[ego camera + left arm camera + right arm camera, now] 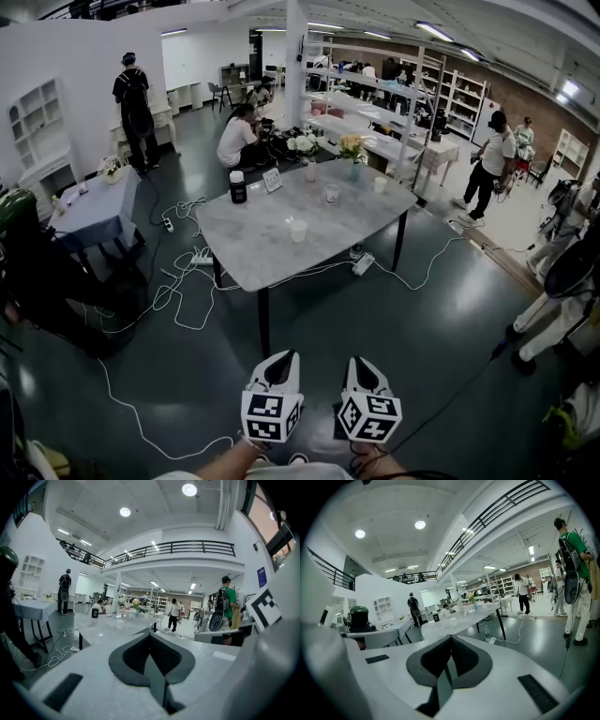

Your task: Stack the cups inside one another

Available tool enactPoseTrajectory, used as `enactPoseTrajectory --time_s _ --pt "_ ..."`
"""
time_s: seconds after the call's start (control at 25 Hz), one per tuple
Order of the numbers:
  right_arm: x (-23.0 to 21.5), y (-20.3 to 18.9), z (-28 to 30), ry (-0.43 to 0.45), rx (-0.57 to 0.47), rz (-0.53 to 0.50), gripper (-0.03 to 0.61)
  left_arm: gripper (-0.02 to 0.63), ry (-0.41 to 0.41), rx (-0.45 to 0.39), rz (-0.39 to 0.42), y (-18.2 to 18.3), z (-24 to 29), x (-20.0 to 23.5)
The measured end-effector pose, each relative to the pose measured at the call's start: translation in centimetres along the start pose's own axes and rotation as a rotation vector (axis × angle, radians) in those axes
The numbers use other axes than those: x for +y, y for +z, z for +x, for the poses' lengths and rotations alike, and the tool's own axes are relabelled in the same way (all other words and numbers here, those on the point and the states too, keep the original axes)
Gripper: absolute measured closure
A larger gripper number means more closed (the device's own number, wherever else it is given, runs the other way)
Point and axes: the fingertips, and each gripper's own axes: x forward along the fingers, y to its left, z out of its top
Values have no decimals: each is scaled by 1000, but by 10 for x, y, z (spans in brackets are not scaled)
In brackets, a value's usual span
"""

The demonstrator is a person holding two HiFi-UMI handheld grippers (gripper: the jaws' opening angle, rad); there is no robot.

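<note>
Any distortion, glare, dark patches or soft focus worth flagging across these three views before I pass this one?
Head view: strong fisheye bend, floor dim, table evenly lit, cups small yet distinct. Left gripper view: black round vignette, ceiling lamps blown out. Right gripper view: same vignette, railing bowed by the lens, lamps glaring too.

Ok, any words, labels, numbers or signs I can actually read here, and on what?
No text is readable.
Card standing on the table: print too small.
Black canister: pale label, blurred.
Blue wall sign: too small.
Left gripper and right gripper: cubes bear square patterns only, no letters.
</note>
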Motion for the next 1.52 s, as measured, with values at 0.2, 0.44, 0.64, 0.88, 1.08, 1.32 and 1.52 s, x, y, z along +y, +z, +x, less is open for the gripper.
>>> enactPoseTrajectory --time_s 0.2,0.44,0.64,0.88,1.08,1.32,1.52 --pt "-24 -4 4 -7 6 22 572 617 -7 6 5 -6 16 -17" --pt "-45 -4 15 -6 8 58 572 617 -18 24 16 -11 36 -28" --pt "-62 3 35 -15 7 64 572 617 -26 23 24 -6 63 -29" --pt "-87 11 79 -31 15 64 572 618 -45 25 3 -5 123 -22" --pt "-109 33 119 -49 31 41 572 617 -77 25 -9 10 177 -20" --pt "-126 46 171 -59 48 61 572 617 -78 41 -15 20 232 -1" --pt "-131 58 212 -51 53 57 572 618 -79 47 -21 25 273 14"
